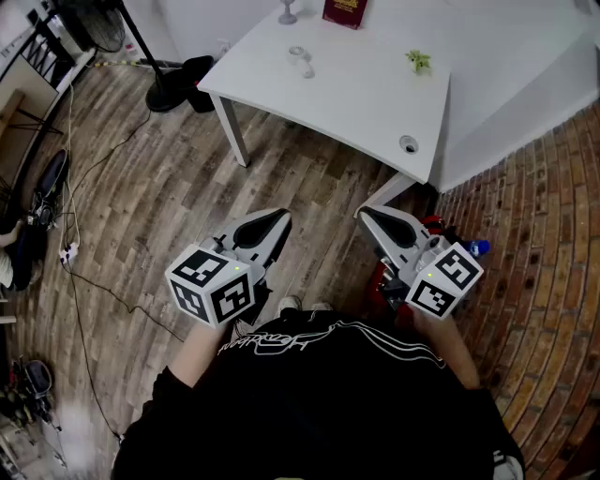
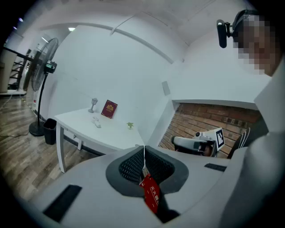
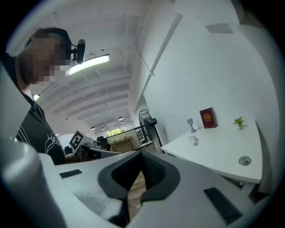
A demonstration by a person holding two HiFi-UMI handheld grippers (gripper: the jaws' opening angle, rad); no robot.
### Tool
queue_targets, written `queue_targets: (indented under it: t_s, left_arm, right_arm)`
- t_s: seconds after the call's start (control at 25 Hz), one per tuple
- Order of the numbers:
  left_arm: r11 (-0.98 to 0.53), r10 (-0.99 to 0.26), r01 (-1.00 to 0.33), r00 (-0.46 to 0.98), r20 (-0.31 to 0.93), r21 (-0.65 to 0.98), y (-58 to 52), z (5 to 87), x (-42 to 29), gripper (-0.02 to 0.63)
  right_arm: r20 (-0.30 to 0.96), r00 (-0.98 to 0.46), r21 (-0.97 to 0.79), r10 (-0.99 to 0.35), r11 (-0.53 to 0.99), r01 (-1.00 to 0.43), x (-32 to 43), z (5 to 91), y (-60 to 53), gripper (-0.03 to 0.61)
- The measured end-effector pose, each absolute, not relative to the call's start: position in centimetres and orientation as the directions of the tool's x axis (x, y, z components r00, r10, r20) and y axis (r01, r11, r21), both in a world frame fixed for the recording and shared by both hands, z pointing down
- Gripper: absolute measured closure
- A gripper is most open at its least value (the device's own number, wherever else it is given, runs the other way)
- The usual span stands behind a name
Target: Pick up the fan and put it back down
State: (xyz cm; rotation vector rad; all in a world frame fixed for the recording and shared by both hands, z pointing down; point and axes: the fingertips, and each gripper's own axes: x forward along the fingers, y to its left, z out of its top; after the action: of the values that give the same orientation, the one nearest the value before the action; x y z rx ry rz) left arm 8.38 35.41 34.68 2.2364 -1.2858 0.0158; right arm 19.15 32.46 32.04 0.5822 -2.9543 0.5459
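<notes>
The fan is a black pedestal fan; its head (image 1: 94, 23) and round base (image 1: 169, 96) stand on the wood floor at the far left, beyond the table. It also shows as the fan (image 2: 42, 67) at the left of the left gripper view, and far off as the fan (image 3: 146, 120). My left gripper (image 1: 281, 217) and right gripper (image 1: 366, 214) hang side by side in front of the person's body, far from the fan. Both have their jaws together. A red tag (image 2: 151, 196) on a thin string shows in the slot of the left gripper (image 2: 144, 148). The right gripper (image 3: 142, 153) holds nothing.
A white table (image 1: 375, 103) stands ahead with a red book (image 1: 345, 11), a small goblet (image 1: 288, 13), a tiny plant (image 1: 418, 62) and a white item (image 1: 301, 62). A black bin (image 1: 199, 70) sits by the fan base. Cables (image 1: 84, 281) trail on the floor at left. Brick paving (image 1: 534, 234) lies right.
</notes>
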Motion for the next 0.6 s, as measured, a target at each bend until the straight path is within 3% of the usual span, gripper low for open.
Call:
queue_targets:
  t_s: [0.24,0.44,0.6]
  left_arm:
    - [-0.397,-0.798,-0.805,0.540,0.267,0.441,35.8,34.3,6.6,0.580]
    - [-0.399,-0.804,-0.809,0.535,0.260,0.432,36.1,34.1,4.9,0.581]
    - [-0.399,-0.811,-0.817,0.526,0.255,0.417,36.3,33.8,3.8,0.580]
  right_arm:
    - [0.154,-0.920,-0.300,-0.360,0.870,-0.391,17.6,31.4,32.8,0.577]
    - [0.169,-0.893,-0.169,-0.417,0.881,-0.443,16.3,30.7,32.5,0.578]
    - [0.170,-0.879,-0.132,-0.445,0.874,-0.468,15.4,30.6,32.0,0.497]
